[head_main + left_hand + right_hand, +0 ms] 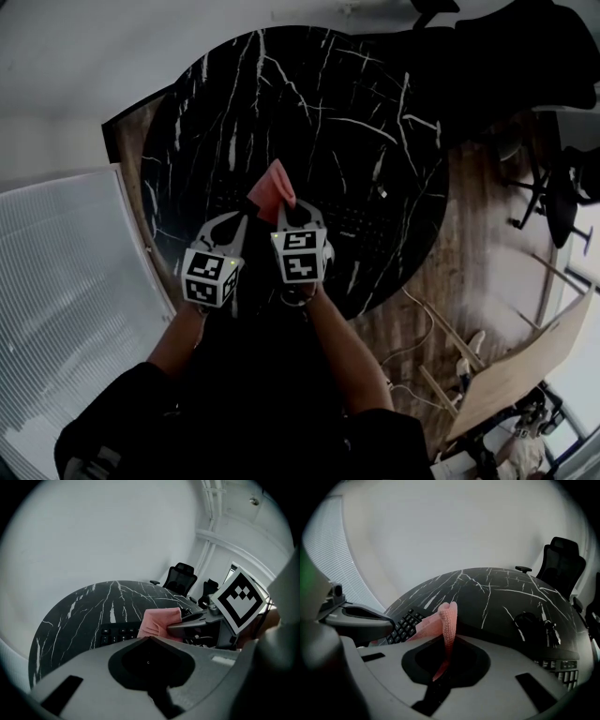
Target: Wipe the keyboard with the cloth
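Work surface: a round black marble-pattern table (309, 103). The keyboard (361, 220) lies across its near half, dark against the top.

Right gripper (284, 208): jaws closed on the pink cloth (272, 186). In the right gripper view the cloth (449, 620) rises as a folded strip from between the pinched jaws and stands upright. Its free end points to 12 o'clock, over the keyboard (405, 625).

Left gripper (246, 216): jaws closed together, nothing between them. It is held just beside the right gripper, at its 9 o'clock. In the left gripper view the cloth (157, 623) appears at 1 o'clock of the jaw tips, with keyboard keys (119, 632) just to its left.

Beyond the table's far edge stands a black office chair (562, 559).
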